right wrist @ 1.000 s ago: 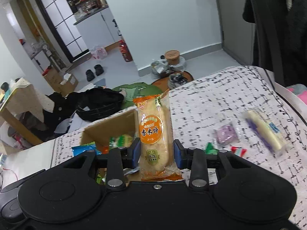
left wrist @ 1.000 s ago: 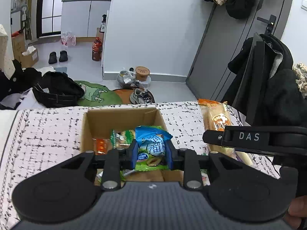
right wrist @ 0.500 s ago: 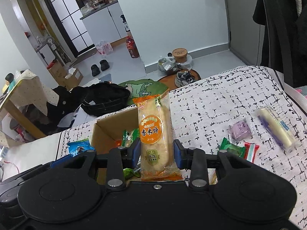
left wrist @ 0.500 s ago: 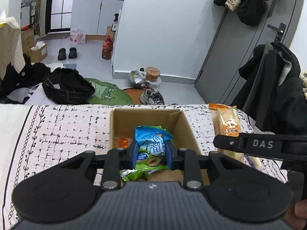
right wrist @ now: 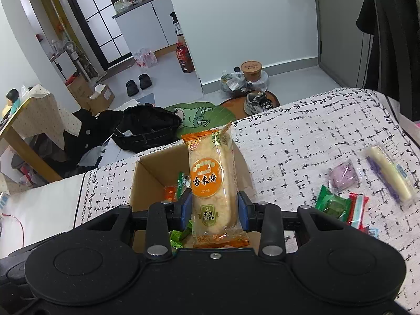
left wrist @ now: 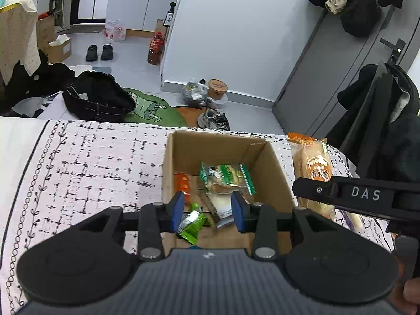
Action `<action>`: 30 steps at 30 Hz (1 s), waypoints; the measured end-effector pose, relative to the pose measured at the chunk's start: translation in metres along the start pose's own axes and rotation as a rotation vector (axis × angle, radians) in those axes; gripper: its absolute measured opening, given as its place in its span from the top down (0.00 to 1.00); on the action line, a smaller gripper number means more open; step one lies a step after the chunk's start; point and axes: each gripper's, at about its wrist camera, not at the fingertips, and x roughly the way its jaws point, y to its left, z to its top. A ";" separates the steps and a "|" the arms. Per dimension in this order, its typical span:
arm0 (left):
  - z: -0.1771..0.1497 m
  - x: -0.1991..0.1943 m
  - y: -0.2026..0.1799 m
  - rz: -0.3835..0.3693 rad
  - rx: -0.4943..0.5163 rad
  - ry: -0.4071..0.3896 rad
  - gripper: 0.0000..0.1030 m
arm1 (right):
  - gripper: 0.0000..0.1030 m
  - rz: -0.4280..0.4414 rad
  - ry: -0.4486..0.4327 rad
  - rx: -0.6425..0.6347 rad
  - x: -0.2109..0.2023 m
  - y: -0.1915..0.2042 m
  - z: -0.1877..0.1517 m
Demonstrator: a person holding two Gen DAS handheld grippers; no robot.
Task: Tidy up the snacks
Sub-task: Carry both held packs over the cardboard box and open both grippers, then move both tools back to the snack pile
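Note:
A brown cardboard box stands open on the patterned tablecloth and holds several snack packets, among them a green-edged one. My left gripper is open and empty above the box's near side. My right gripper is shut on an orange rice-cracker packet, held upright above the box. That packet also shows in the left wrist view, to the right of the box.
To the right of the box lie loose snacks: a purple packet, a long white stick packet, a green packet and a red-striped one. The table's far edge drops to a cluttered floor.
My left gripper opened and the blue-and-green snack bag it held is gone from its jaws. My right gripper moved left over the box with the orange packet.

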 end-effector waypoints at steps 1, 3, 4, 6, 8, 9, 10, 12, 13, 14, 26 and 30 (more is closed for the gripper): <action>0.001 -0.001 0.002 0.004 0.000 -0.001 0.61 | 0.66 0.005 0.004 0.003 0.001 0.002 0.000; 0.002 -0.005 0.004 0.016 0.004 -0.005 0.58 | 0.65 0.023 0.015 0.012 0.003 0.004 -0.002; 0.002 -0.007 0.005 0.023 0.006 -0.008 0.55 | 0.65 0.036 0.024 0.020 0.004 0.005 -0.002; 0.003 -0.011 0.007 0.042 0.012 -0.017 0.51 | 0.63 0.064 0.046 0.041 0.006 0.006 -0.005; 0.004 -0.014 0.009 0.059 0.017 -0.022 0.47 | 0.62 0.074 0.060 0.046 0.007 0.008 -0.007; 0.004 -0.015 0.009 0.066 0.019 -0.025 0.46 | 0.61 0.074 0.064 0.043 0.007 0.009 -0.008; 0.004 -0.016 0.010 0.071 0.019 -0.027 0.43 | 0.61 0.072 0.066 0.041 0.006 0.010 -0.009; 0.003 -0.017 0.009 0.076 0.020 -0.032 0.40 | 0.59 0.063 0.067 0.042 0.004 0.008 -0.010; 0.002 -0.017 0.009 0.077 0.020 -0.034 0.38 | 0.58 0.056 0.064 0.043 0.002 0.007 -0.010; 0.002 -0.017 0.008 0.075 0.018 -0.034 0.35 | 0.55 0.047 0.060 0.044 0.000 0.004 -0.009; -0.007 -0.009 -0.030 -0.021 0.036 -0.079 0.21 | 0.17 -0.108 -0.021 0.023 -0.032 -0.032 -0.001; -0.010 -0.004 -0.046 -0.040 0.047 -0.087 0.17 | 0.07 -0.154 -0.031 0.057 -0.041 -0.052 -0.003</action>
